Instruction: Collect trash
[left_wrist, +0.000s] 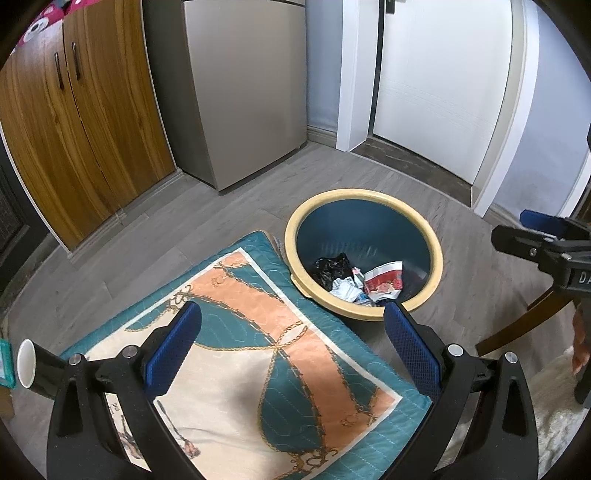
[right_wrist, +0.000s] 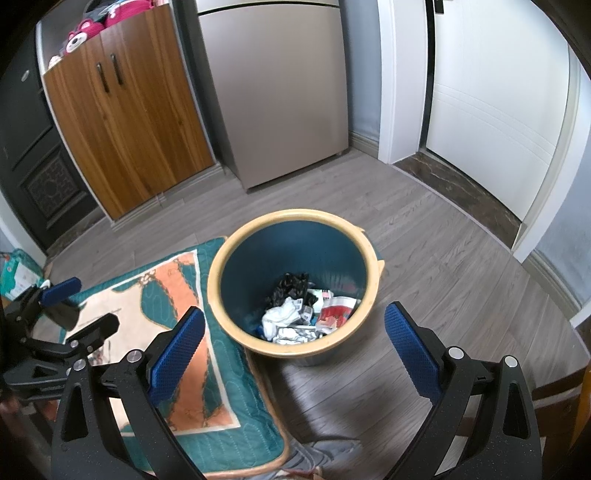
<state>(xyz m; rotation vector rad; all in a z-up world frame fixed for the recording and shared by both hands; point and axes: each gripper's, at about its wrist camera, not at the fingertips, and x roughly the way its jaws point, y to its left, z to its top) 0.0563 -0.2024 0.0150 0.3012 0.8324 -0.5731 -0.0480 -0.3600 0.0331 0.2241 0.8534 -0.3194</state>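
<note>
Standing on the grey plank floor (right_wrist: 424, 258), the blue bin (right_wrist: 295, 258) with a cream rim holds the trash (right_wrist: 306, 314): a black bag (left_wrist: 330, 269), crumpled white paper and a red-and-white wrapper (left_wrist: 384, 282). A teal and peach mat (left_wrist: 258, 350) lies just beside it. Left gripper (left_wrist: 291, 347) spread wide, empty, above the mat. Right gripper (right_wrist: 295, 345) likewise wide and empty, over the bin's near rim.
</note>
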